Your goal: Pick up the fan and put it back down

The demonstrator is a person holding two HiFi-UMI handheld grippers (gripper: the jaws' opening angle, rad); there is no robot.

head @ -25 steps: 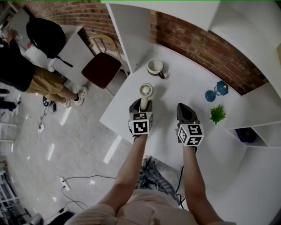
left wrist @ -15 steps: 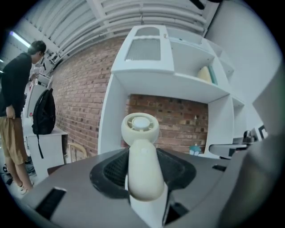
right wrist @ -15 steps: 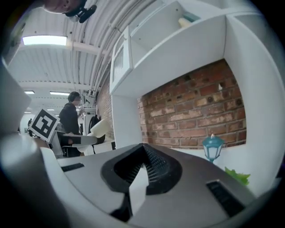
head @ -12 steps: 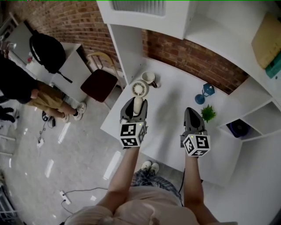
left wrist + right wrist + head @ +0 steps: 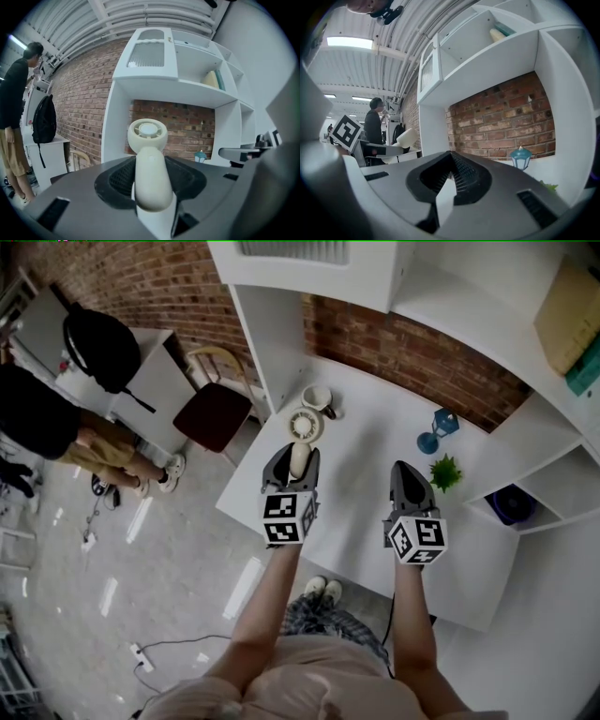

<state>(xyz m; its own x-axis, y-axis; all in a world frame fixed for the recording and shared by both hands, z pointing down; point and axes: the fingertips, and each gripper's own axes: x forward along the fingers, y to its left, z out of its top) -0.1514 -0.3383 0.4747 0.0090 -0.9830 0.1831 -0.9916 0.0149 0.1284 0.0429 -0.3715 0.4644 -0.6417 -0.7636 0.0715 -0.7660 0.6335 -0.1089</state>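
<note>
My left gripper (image 5: 292,456) is shut on the handle of a cream hand-held fan (image 5: 305,425). It holds the fan in the air over the left part of the white table (image 5: 356,512). In the left gripper view the fan's handle (image 5: 150,180) lies between the jaws of the left gripper (image 5: 150,160). Its round head (image 5: 147,135) points toward the brick wall. My right gripper (image 5: 406,471) hovers to the right of the fan, shut and empty. In the right gripper view the tips of the right gripper (image 5: 451,154) meet, and the fan (image 5: 402,140) shows at the left.
A mug (image 5: 317,397) stands at the table's back left, just beyond the fan. A blue lantern (image 5: 439,428) and a small green plant (image 5: 444,472) stand at the right. White shelves surround the table. A chair (image 5: 214,413), a backpack (image 5: 98,338) and a person (image 5: 42,413) are off to the left.
Both grippers have risen since a second ago. The fan, then near the tabletop in the left gripper, is now held up in the air. Little has moved in the last half second.
</note>
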